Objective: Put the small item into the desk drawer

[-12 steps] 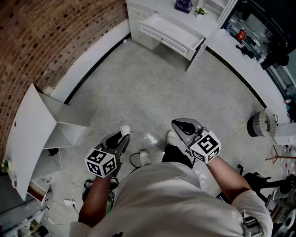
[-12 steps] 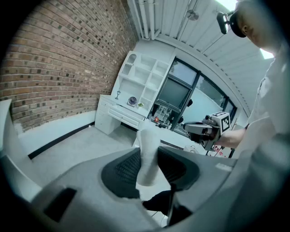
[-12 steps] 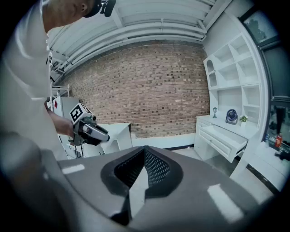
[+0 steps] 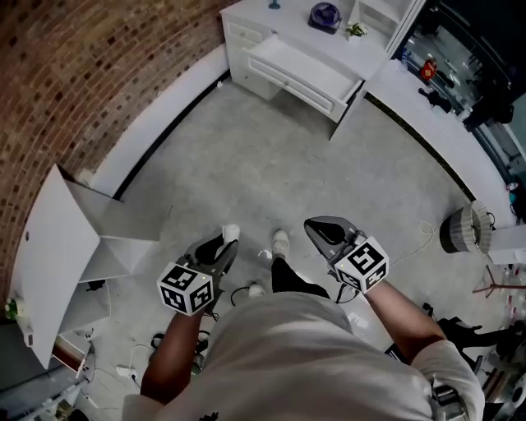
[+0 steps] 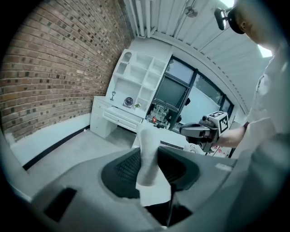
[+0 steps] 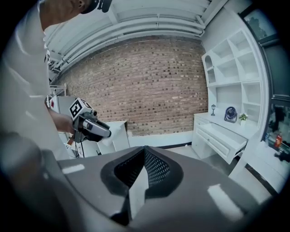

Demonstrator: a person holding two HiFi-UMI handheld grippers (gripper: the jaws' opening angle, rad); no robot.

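Note:
My left gripper is shut on a small white item, which stands upright between the dark ribbed pads in the left gripper view. Held level with it to the right, my right gripper is shut with nothing in it. Both hang over the concrete floor in front of the person's body. Far ahead stands the white desk with its drawer pulled open. That drawer also shows small in the left gripper view and at the right of the right gripper view.
A brick wall runs along the left, with a tilted white cabinet at its foot. A purple object and a small plant sit on the desk. A round fan and cables lie to the right.
The person has stepped forward and the desk sits a little nearer in the head view. Both grippers keep their hold and spacing.

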